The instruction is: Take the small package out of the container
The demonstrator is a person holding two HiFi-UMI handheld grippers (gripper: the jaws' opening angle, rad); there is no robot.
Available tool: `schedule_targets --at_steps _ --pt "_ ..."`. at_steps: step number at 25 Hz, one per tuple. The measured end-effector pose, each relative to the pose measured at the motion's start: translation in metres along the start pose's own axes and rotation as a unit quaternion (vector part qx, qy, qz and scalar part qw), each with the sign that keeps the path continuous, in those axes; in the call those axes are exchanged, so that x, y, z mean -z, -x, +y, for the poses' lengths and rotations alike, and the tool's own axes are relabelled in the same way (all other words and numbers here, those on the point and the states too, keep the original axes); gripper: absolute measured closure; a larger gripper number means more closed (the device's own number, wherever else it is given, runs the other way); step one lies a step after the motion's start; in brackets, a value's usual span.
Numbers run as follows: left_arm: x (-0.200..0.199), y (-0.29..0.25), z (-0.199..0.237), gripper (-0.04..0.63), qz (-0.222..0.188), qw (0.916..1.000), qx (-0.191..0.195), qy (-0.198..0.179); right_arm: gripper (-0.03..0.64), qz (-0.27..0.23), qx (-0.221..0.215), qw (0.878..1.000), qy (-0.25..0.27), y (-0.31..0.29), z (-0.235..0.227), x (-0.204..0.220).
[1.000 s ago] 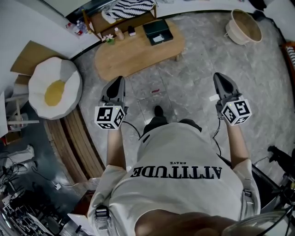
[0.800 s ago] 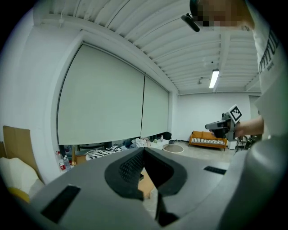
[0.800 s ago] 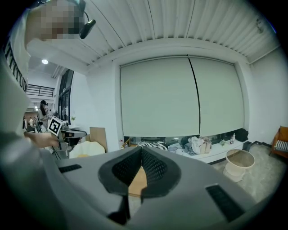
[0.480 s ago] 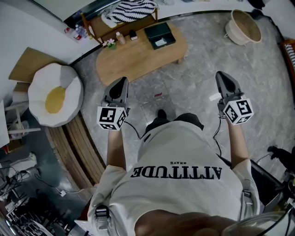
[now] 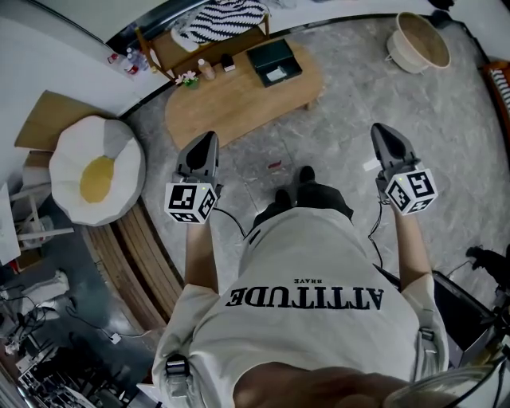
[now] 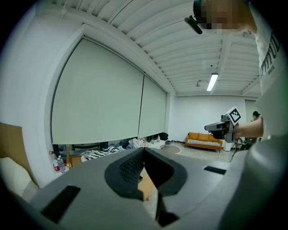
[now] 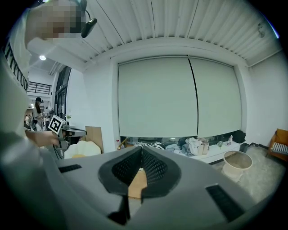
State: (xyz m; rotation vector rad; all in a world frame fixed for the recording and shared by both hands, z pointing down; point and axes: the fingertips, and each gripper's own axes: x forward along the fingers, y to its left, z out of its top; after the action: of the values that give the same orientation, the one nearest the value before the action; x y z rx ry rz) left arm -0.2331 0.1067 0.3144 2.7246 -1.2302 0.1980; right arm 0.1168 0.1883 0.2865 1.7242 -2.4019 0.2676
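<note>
A dark open container [image 5: 267,52] stands on the low wooden table [image 5: 231,103] at the far side of the room. A small white package [image 5: 276,73] lies in it near its front edge. My left gripper [image 5: 209,136] hangs in the air well short of the table, jaws shut and empty. My right gripper [image 5: 378,127] is held level with it over the stone floor, also shut with nothing in it. In the left gripper view the left gripper's [image 6: 144,148] tips meet. The right gripper view shows the right gripper's [image 7: 141,148] tips touching in front of the table top.
An egg-shaped cushion [image 5: 94,169] lies on the floor at left. A round woven basket [image 5: 421,41] stands at far right. Small bottles [image 5: 205,68] and a striped cloth [image 5: 223,14] sit at the table's back. Cables and gear crowd the lower left.
The person has stepped forward; a second shoe now shows ahead of the first. Both grippers stay shut and keep nearly the same place in view.
</note>
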Motion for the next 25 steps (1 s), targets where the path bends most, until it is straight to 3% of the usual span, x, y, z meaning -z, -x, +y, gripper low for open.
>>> schedule_targets --at_steps 9,25 --pt "-0.005 -0.026 0.007 0.574 0.005 0.9998 -0.016 -0.006 0.595 -0.006 0.005 1.0 -0.012 -0.014 -0.031 -0.002" --pt "-0.02 -0.117 0.013 0.574 0.009 0.9987 -0.051 -0.003 0.595 0.005 -0.053 0.998 -0.022 -0.111 -0.112 -0.015"
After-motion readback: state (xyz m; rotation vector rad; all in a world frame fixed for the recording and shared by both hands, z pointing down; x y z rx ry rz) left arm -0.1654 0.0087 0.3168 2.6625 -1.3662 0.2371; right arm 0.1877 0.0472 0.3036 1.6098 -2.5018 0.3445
